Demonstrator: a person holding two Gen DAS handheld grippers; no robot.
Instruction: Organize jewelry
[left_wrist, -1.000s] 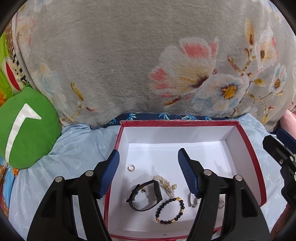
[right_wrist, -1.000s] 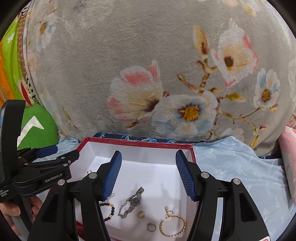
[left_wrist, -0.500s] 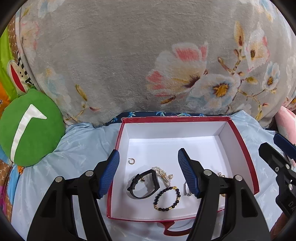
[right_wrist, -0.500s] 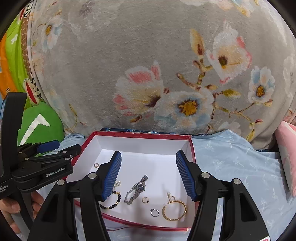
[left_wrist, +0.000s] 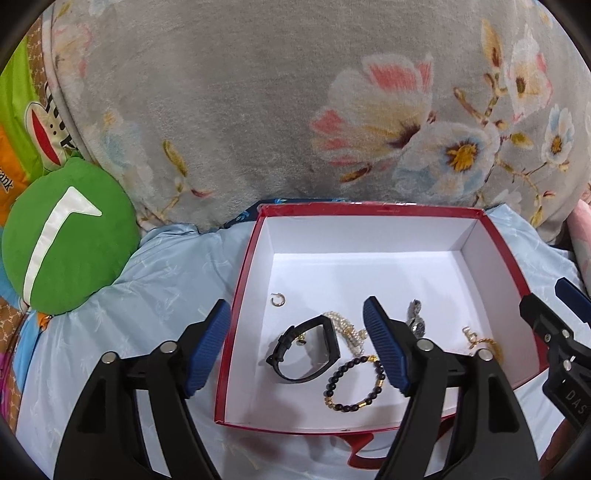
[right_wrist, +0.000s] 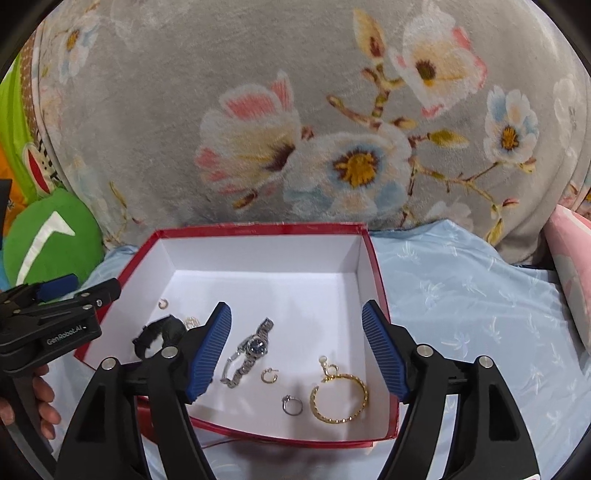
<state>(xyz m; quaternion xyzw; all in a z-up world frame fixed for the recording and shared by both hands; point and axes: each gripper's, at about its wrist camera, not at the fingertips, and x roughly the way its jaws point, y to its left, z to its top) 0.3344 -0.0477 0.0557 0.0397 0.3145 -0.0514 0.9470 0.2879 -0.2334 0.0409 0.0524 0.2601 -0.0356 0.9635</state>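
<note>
Both tools hover with fingers spread wide, holding nothing: the left gripper (left_wrist: 297, 347) over the red box's (left_wrist: 369, 210) nine o'clock wall, the right gripper (right_wrist: 297, 349) above its middle. Inside lie a silver watch (right_wrist: 248, 350), a gold bangle (right_wrist: 340, 398) at five o'clock, and a black band (left_wrist: 304, 349) beside a beaded bracelet (left_wrist: 354, 383).

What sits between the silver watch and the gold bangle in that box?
In the right wrist view, a small gold hoop earring lies between the silver watch and gold bangle.
</note>
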